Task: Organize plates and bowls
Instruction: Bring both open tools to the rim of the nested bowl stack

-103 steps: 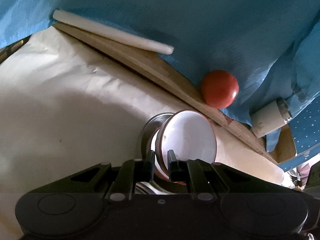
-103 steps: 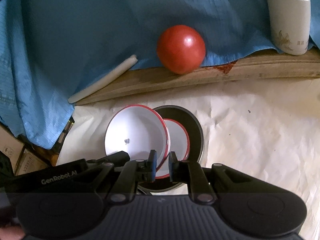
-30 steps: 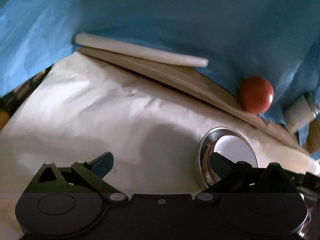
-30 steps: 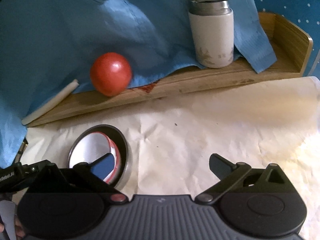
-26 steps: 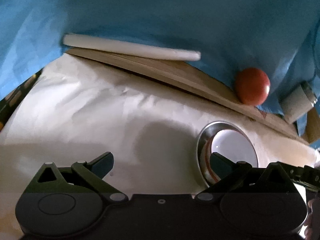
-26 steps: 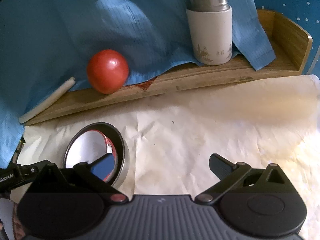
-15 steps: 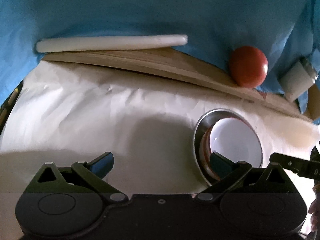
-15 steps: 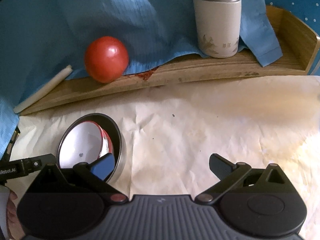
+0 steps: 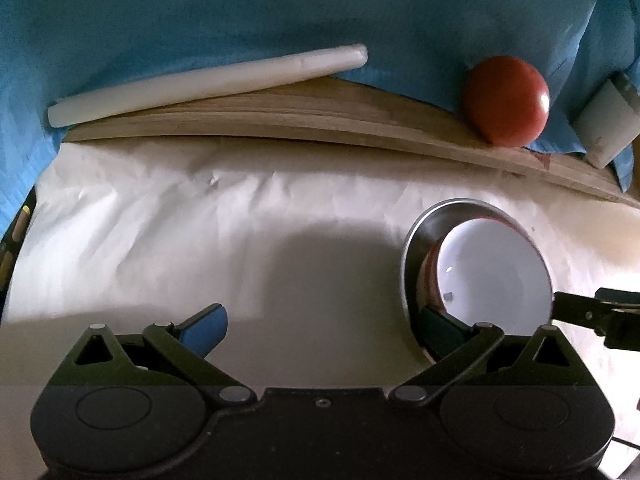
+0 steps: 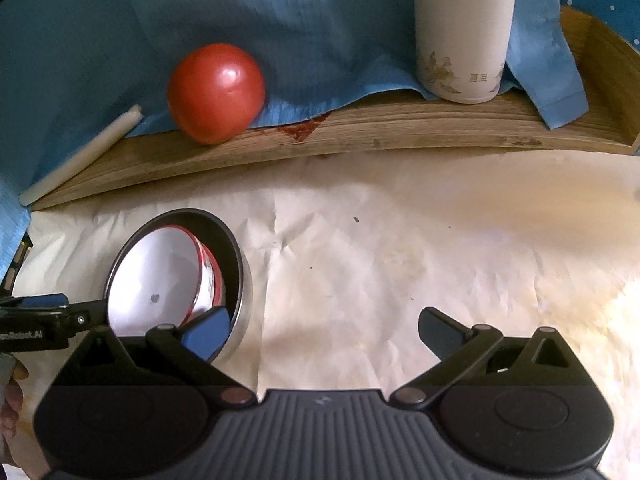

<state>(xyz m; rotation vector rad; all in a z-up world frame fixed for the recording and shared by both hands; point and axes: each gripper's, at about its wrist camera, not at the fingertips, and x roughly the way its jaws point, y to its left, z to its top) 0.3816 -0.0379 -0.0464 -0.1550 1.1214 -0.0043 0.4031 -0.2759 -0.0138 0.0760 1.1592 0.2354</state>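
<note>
A white bowl with a red rim [image 9: 496, 276] [image 10: 156, 280] sits nested with another red-rimmed dish inside a steel bowl [image 9: 416, 248] [image 10: 240, 276] on the paper-covered table. My left gripper [image 9: 320, 320] is open and empty, the stack by its right finger. My right gripper [image 10: 324, 328] is open and empty, the stack by its left finger. Each gripper's tip shows at the edge of the other's view.
A wooden tray [image 10: 360, 128] runs along the back under a blue cloth [image 10: 240, 8]. On it lie a red ball [image 10: 216, 92] [image 9: 504, 100], a white flask [image 10: 464, 32] and a white stick [image 9: 200, 80]. Cream paper [image 10: 400, 248] covers the table.
Both grippers were shut on the red-rimmed bowls 3.4 s ago; they have let go and opened. The bowls now rest nested in the steel bowl. Both views have shifted slightly since.
</note>
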